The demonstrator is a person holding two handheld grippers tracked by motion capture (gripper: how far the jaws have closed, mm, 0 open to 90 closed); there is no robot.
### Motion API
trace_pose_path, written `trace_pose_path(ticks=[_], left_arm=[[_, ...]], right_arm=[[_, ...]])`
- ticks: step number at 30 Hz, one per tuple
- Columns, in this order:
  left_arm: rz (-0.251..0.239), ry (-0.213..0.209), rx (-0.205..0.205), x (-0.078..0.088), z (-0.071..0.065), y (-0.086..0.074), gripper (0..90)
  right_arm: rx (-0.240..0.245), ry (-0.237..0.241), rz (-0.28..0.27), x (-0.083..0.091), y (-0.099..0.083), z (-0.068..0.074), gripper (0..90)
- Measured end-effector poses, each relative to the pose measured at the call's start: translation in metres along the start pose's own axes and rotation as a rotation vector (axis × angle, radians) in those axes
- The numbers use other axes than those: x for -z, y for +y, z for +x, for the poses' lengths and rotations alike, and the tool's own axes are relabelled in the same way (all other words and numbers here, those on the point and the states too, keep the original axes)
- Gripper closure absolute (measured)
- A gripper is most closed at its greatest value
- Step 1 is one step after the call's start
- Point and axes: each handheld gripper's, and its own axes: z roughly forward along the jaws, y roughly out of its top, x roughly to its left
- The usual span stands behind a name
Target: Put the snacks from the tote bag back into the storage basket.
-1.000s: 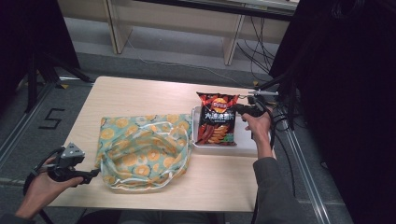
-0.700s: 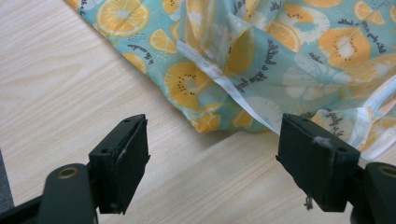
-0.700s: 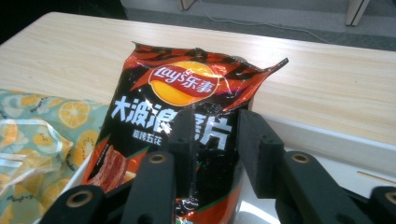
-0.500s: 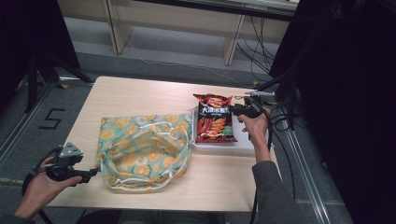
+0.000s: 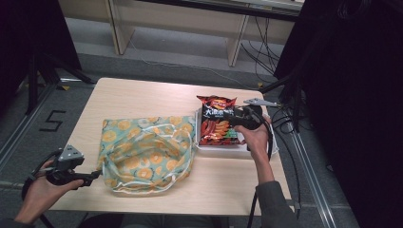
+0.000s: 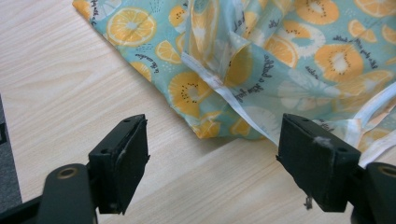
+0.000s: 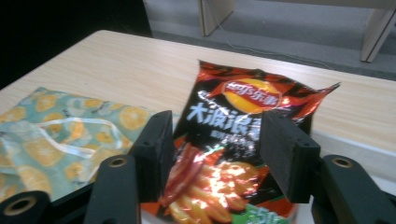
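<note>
- The right gripper [image 5: 236, 119], right of centre in the high view, has just been opening its jaws; in its own view the chip bag [image 7: 233, 154] stands between them, probably just released or being lined up.
- The chip bag leans on a white tray [image 5: 259, 151].
- The left gripper [image 6: 219, 163], jaws apart on nothing, waits at the fruit-print bag [image 6: 280, 60], likely to hold it open.
- Nothing lies between chips and bag.

Light wood table [image 5: 142, 97] here, pale grain all over. Lying flat on it is a teal fabric bag [image 5: 147, 153] with an orange-slice print, and just beside that a white tray [image 5: 237, 148], I think, holding a chip bag [image 5: 217, 124].
</note>
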Motion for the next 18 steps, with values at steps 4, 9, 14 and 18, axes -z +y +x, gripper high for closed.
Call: trace_pose_path(ticks=[4,9,14,18], left_arm=[[-0.012,-0.027,0.011,0.003,-0.002,0.0,22.7],[-0.015,-0.027,0.001,0.003,-0.007,0.001,22.7],[-0.021,-0.022,0.002,0.004,-0.008,0.001,22.7],[-0.025,-0.012,-0.009,0.004,-0.007,0.001,22.7]], right_arm=[[0.0,0.015,-0.001,0.002,-0.006,0.01,43.2],[-0.027,0.045,-0.007,0.008,-0.011,0.02,41.4],[-0.026,0.058,0.004,0.011,-0.019,0.023,40.1],[-0.004,0.08,-0.001,0.012,-0.026,0.026,39.5]])
